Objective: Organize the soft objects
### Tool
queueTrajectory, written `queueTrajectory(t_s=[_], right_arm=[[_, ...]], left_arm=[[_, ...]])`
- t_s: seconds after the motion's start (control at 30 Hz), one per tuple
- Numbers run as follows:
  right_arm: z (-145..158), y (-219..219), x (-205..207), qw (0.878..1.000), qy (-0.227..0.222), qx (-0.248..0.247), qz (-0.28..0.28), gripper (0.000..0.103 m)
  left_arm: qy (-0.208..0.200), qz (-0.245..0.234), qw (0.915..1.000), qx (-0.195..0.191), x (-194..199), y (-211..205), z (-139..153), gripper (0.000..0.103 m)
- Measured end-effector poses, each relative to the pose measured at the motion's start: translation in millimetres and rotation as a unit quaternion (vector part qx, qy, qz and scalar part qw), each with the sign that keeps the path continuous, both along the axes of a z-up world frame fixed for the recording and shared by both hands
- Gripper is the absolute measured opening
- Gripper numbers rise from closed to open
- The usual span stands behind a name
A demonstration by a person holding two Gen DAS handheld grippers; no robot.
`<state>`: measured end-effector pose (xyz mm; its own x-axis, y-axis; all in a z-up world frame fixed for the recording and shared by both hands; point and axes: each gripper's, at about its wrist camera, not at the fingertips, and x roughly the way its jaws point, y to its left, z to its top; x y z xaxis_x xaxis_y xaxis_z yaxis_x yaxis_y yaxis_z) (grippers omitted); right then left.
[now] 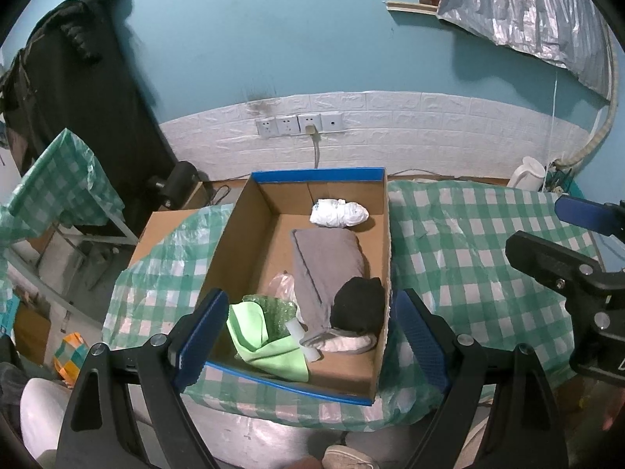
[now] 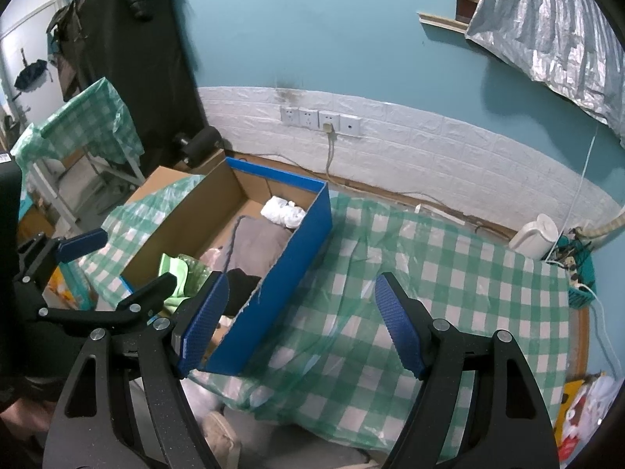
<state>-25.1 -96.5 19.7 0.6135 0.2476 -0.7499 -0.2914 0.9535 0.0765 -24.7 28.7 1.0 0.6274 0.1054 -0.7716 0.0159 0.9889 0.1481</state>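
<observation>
A green-and-white checked plastic tablecloth (image 2: pixel 449 273) covers the table, wrinkled and hanging over the near edge. Behind it the wall is teal above a band of white brick-pattern panelling (image 1: pixel 429 125), where a row of wall sockets (image 1: pixel 299 124) sits with one plug and its cable (image 1: pixel 317 148) hanging down. A white electric kettle (image 2: pixel 535 236) stands at the far right of the table, next to a power strip (image 2: pixel 574 269). A crinkled silver foil sheet (image 2: pixel 547 35) hangs at the upper right. At far left a black garment (image 1: pixel 78 90) hangs over a dark stand, with a second checked-covered surface (image 1: pixel 58 183) below it
</observation>
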Motion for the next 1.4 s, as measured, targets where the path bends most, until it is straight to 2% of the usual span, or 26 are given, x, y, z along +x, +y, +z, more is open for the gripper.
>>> queueTrajectory(t_s=[1.4], right_arm=[[2.3, -1.6, -2.7, 1.000, 0.000, 0.002, -0.002, 0.077]], left_arm=[[0.010, -0.001, 0.9999, 0.004, -1.8, 0.7, -1.7, 0.089]])
